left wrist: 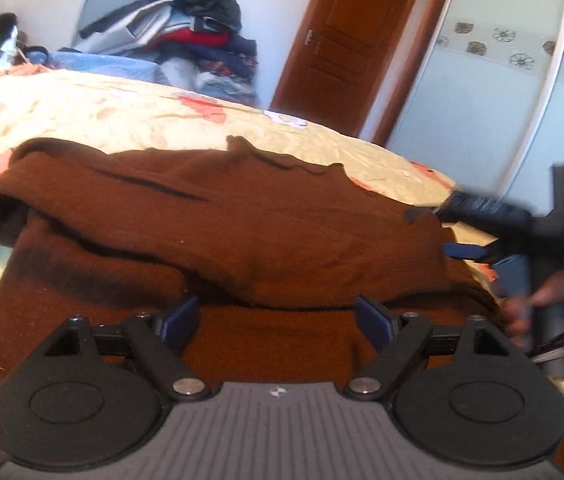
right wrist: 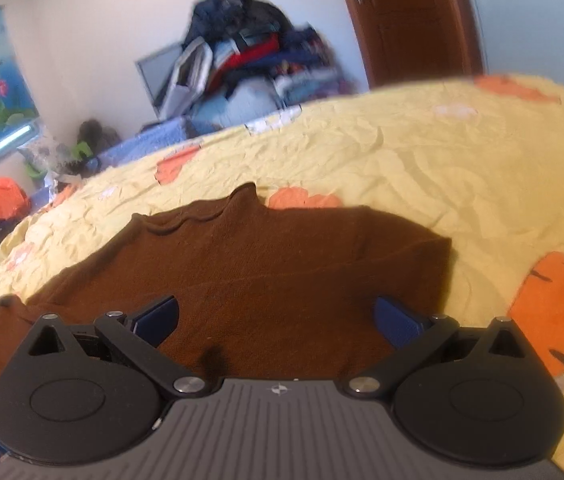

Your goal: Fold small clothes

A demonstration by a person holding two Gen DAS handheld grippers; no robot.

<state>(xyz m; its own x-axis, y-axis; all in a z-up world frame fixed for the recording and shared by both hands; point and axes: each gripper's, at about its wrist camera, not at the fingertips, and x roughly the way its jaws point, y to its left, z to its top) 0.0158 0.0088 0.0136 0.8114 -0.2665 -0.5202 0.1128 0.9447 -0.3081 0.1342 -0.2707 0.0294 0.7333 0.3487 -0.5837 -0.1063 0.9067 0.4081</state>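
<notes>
A brown knitted sweater (left wrist: 241,220) lies on the yellow flowered bedspread (left wrist: 121,120), with one part folded over across its body into a thick roll at the left. My left gripper (left wrist: 277,318) hovers low over the near part of the sweater, jaws wide open, nothing pinched. In the left wrist view my right gripper (left wrist: 450,226) is at the sweater's right edge, blurred, its blue fingers apart. The right wrist view shows the sweater (right wrist: 282,264) spread flat with its collar pointing away, and my right gripper (right wrist: 277,320) open above it with nothing held.
A person's hand (left wrist: 562,296) holds the right gripper's handle. A tall pile of clothes (left wrist: 201,28) (right wrist: 249,60) stands beyond the bed's far side, next to a wooden door (left wrist: 346,40). A pale wardrobe panel (left wrist: 482,100) is at the right. Bare bedspread (right wrist: 442,160) extends right of the sweater.
</notes>
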